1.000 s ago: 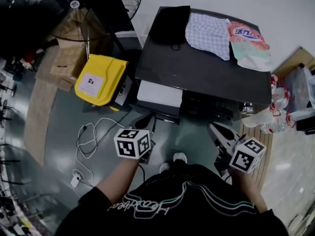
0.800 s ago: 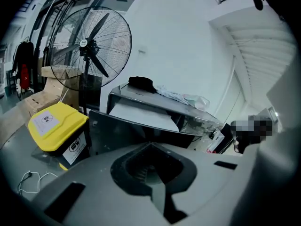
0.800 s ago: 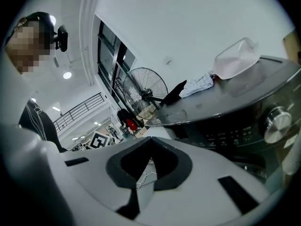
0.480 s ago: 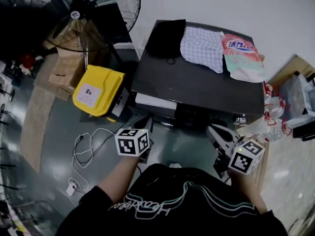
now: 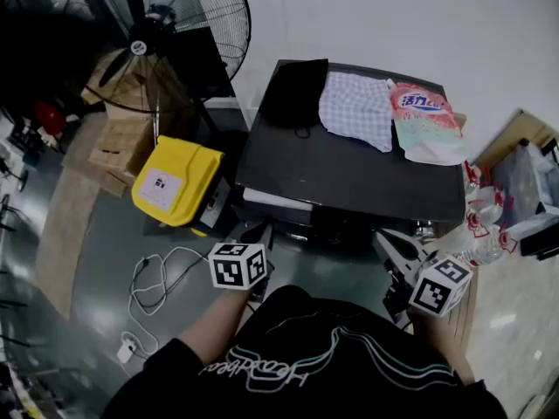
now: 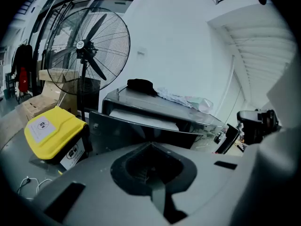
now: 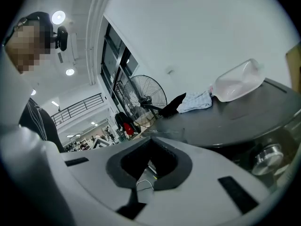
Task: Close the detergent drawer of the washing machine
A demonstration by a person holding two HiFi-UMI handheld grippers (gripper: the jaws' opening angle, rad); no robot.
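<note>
The dark washing machine point(image 5: 349, 168) stands ahead of me. Its detergent drawer point(image 5: 278, 202) at the front left sticks out a little, with a thin white strip of its inside showing. My left gripper point(image 5: 260, 234) is shut, its tips right at the drawer's dark front panel point(image 6: 141, 132); I cannot tell whether they touch. In the left gripper view the gripper point(image 6: 150, 144) points straight at that panel. My right gripper point(image 5: 395, 246) hangs shut and holds nothing, in front of the machine's right side, and the right gripper point(image 7: 150, 141) looks across the machine's top.
A black cloth point(image 5: 295, 90), a checked cloth point(image 5: 356, 107) and a pink detergent pouch point(image 5: 425, 116) lie on the machine. A yellow box point(image 5: 177, 184) and a standing fan point(image 5: 166, 33) are to the left. A white cable point(image 5: 157, 269) trails on the floor. Plastic bottles point(image 5: 476, 225) stand at the right.
The drawer's white inside shows narrower than a second ago: it has slid inward, with the left gripper following it toward the machine. The right gripper has hardly moved.
</note>
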